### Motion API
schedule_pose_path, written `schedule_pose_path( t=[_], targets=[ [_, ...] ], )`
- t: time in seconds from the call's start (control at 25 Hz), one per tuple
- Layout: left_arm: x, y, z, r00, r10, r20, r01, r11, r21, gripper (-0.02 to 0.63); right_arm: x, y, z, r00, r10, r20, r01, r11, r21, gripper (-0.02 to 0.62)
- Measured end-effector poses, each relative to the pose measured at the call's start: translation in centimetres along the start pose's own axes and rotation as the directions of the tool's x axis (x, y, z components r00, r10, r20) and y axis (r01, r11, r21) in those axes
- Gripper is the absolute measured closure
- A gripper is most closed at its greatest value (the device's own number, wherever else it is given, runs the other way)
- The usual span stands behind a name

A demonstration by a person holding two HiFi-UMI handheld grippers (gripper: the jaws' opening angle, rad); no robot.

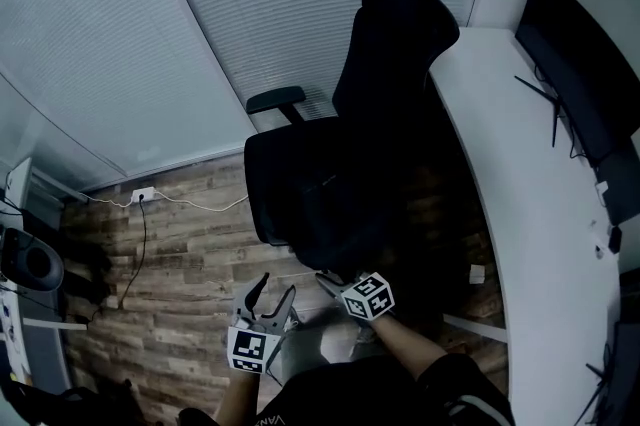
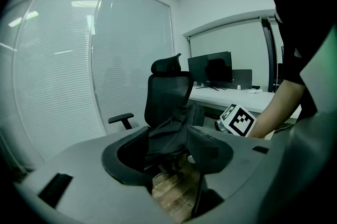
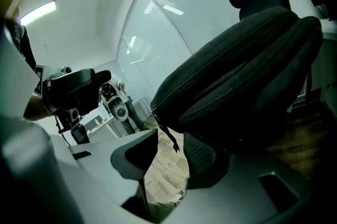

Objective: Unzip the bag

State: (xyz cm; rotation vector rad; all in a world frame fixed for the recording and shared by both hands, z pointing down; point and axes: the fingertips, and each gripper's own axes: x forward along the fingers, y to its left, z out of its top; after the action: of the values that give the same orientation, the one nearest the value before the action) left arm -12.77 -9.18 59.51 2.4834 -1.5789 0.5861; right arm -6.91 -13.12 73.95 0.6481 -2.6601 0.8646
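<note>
While on chair, black bulging bag.

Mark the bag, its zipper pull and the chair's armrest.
bag [image 3: 237,70], right gripper view, its side panel.
zipper pull [image 3: 169,138], right gripper view, the hanging tab.
armrest [image 1: 276,100], head view, the pad's top.

Bag on chair seat, desk right of chair, monitor on desk
</note>
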Motion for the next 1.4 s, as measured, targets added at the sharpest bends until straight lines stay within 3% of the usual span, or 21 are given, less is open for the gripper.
schedule_pose_path(
  t=[0.12,0.24,0.48,0.72,0.96,1.12,1.4],
  targets=[
    [0.6,-0.1,-0.3,1.0,-0.002,-0.013,0.002,1.0,0.003,0.382,-0.2,0.3,0.0,1.0,0.024,0.005,-0.024,1.0,0.001,0.435],
    [1.5,-0.2,-0.7,1.0,-0.002,-0.024,0.002,1.0,0.008,0.382,-0.9,0.7,0.0,0.998,0.053,0.013,-0.053,0.999,0.004,0.538],
    [3.4,-0.4,-1.9,0.998,-0.028,-0.055,0.03,0.998,0.047,0.382,-2.5,2.7,0.2,0.988,0.148,0.039,-0.149,0.988,0.046,0.548],
    [5.0,-1.1,-3.0,0.994,-0.083,-0.069,0.091,0.988,0.125,0.369,-4.2,3.5,1.7,0.966,0.213,0.145,-0.234,0.961,0.15,0.549],
    [6.5,-2.3,-5.4,0.977,-0.15,-0.153,0.189,0.942,0.276,0.323,-4.9,3.3,3.1,0.952,0.229,0.205,-0.271,0.941,0.205,0.549],
    [7.5,-3.3,-6.5,0.965,-0.168,-0.2,0.234,0.899,0.369,0.318,-5.2,3.5,3.3,0.947,0.241,0.212,-0.287,0.932,0.221,0.549],
    [9.4,-4.6,-6.6,0.959,-0.182,-0.217,0.267,0.834,0.482,0.318,-5.4,3.8,4.3,0.944,0.255,0.21,-0.298,0.931,0.209,0.549]
  ],
)
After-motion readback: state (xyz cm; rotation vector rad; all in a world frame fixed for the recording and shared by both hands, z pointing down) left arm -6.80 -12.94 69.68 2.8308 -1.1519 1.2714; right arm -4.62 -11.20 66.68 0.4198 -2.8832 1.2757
